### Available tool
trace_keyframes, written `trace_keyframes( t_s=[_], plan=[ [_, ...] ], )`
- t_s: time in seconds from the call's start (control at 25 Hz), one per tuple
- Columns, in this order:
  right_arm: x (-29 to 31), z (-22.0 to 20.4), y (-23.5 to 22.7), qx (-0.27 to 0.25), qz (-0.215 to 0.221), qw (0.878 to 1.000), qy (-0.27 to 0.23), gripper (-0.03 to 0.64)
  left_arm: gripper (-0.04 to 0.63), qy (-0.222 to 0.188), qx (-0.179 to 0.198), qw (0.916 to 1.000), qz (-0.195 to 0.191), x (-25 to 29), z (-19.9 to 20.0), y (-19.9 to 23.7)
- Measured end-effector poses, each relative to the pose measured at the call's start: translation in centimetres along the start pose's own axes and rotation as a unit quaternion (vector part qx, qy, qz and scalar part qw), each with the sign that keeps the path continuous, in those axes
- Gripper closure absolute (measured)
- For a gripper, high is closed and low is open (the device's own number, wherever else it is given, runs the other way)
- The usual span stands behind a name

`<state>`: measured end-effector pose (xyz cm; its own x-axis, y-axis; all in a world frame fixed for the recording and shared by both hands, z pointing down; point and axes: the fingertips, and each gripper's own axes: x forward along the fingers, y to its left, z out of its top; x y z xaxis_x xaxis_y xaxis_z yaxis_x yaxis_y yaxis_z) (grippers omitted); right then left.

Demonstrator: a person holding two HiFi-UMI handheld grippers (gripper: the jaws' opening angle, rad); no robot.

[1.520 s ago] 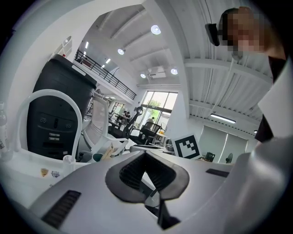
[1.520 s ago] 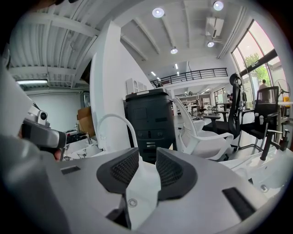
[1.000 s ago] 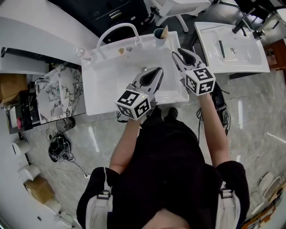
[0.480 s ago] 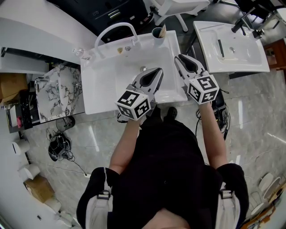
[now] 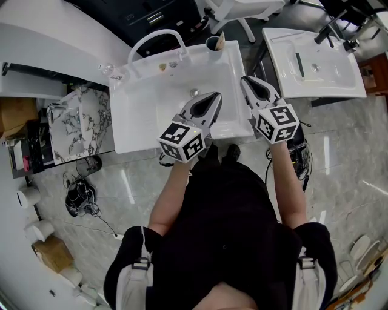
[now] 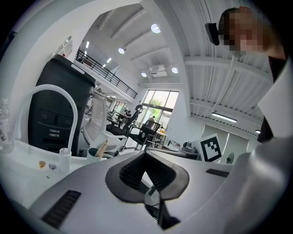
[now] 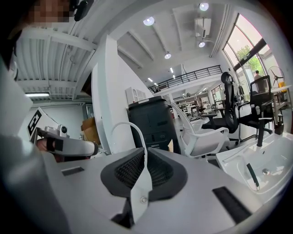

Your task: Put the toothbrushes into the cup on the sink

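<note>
A dark cup (image 5: 214,43) stands on the back right corner of the white sink (image 5: 151,103), with light wooden toothbrushes (image 5: 221,40) sticking out of it. My left gripper (image 5: 214,95) hovers over the basin's front right, shut and empty. My right gripper (image 5: 245,79) is over the sink's right rim, short of the cup, also shut on nothing. In the left gripper view the cup (image 6: 93,153) with a toothbrush (image 6: 101,148) shows beyond the left gripper (image 6: 145,153), beside the arched faucet (image 6: 48,91). The right gripper view shows the right gripper (image 7: 145,151) and the faucet (image 7: 133,131).
A second white sink (image 5: 315,63) with a dark item in it stands at the right. A marble-patterned basin (image 5: 79,127) sits at the left, with cables (image 5: 79,197) on the floor below. A small bottle (image 5: 109,71) is on the sink's back left corner. A white chair (image 5: 242,9) stands behind.
My right gripper has drawn back from the cup towards the sink's front right edge. The left gripper has stayed in place.
</note>
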<state>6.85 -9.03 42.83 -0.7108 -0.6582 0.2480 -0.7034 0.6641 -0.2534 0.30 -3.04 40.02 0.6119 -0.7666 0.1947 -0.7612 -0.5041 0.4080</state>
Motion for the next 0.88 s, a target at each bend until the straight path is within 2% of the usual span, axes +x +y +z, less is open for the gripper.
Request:
trace_keyframes(
  t_s=[0.52, 0.88],
  plan=[
    [-0.7, 0.6, 1.3, -0.017, 0.023, 1.0, -0.005, 0.586, 0.588, -0.002, 0.0, 1.0, 0.003, 0.4, 0.1, 0.0],
    [-1.0, 0.4, 1.4, 0.008, 0.021, 1.0, -0.009, 0.584, 0.587, -0.002, -0.003, 0.9999, 0.012, 0.4, -0.1, 0.3]
  ],
)
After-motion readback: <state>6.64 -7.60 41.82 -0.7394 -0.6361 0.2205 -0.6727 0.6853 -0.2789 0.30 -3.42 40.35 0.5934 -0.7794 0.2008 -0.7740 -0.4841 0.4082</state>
